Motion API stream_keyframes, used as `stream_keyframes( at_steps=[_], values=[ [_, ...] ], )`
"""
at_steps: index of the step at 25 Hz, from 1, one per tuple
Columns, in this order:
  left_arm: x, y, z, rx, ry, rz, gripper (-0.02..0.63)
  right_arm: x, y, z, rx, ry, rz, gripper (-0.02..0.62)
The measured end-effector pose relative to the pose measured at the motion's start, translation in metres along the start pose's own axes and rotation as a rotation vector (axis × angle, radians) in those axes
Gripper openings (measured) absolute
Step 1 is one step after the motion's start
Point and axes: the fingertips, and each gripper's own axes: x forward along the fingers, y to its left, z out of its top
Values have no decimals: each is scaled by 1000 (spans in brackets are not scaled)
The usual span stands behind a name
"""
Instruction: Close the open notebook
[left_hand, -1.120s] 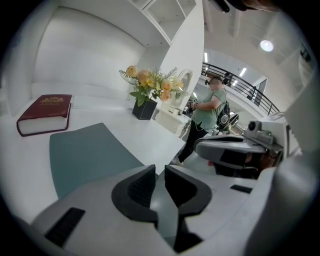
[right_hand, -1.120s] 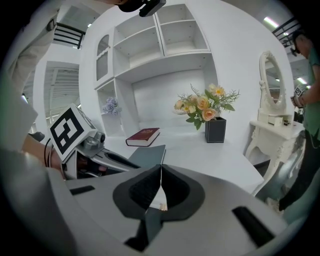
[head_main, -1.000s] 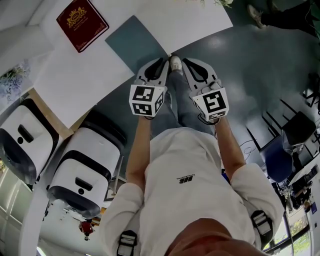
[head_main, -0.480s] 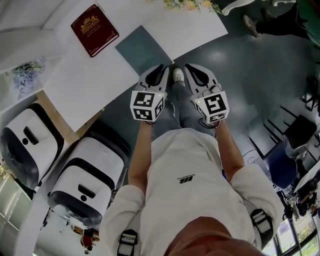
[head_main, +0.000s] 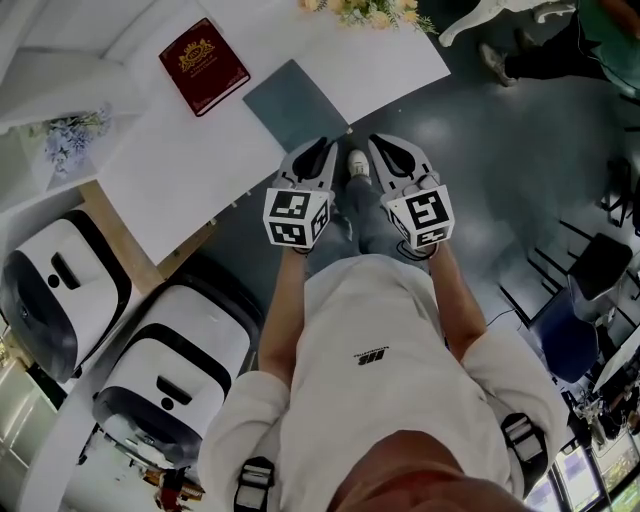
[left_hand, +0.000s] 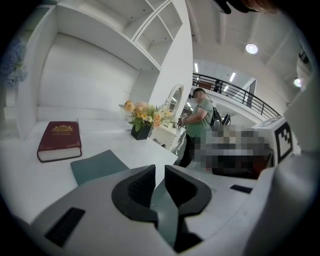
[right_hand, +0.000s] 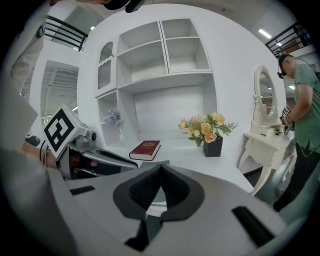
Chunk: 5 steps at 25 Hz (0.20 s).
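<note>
Change is small and lies all in the framing: compared with a second ago, the red book (head_main: 204, 66) sits lower and further right in the upper left of the head view. A bunch of flowers (head_main: 365, 12) now shows along the top edge. We judge that we are drawing up to the desk (head_main: 160, 160), not working on it yet.

Both tongs hang at frame centre over the dark floor (head_main: 480, 150), just off the desk's corner, with a shoe (head_main: 357, 163) between them. The left tongs (left_hand: 159, 167) stand a narrow slit apart and the right tongs (right_hand: 160, 166) are pressed together at the tips. Neither holds anything.

For the task this matters, because we see no open notebook anywhere. The red book lies shut and flat on the desk, well apart from the tongs. Beside it, near the desk's edge, lies a flat grey-blue sheet (head_main: 295, 100). We cannot tell whether it is a mat or a cover. Our judgement is that closing is either already done or not begun.

The desk is plain white and mostly bare. Behind it stands a white shelf unit (right_hand: 165, 60). At the right of the right gripper view we see a white dressing table (right_hand: 262, 135) and a person in green (right_hand: 305, 115). Two white machines with black trim (head_main: 170, 350) fill the lower left of the head view.
</note>
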Motion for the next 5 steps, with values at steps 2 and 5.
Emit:
stream_keyframes(
  at_steps=[2, 5],
  values=[
    [-8, -2, -2, 0, -1, -1, 0, -3, 6, 3, -6, -4, 0, -3],
    [-19, -3, -6, 2, -1, 2, 0, -7, 16, 6, -11, -10, 1, -3]
  ],
)
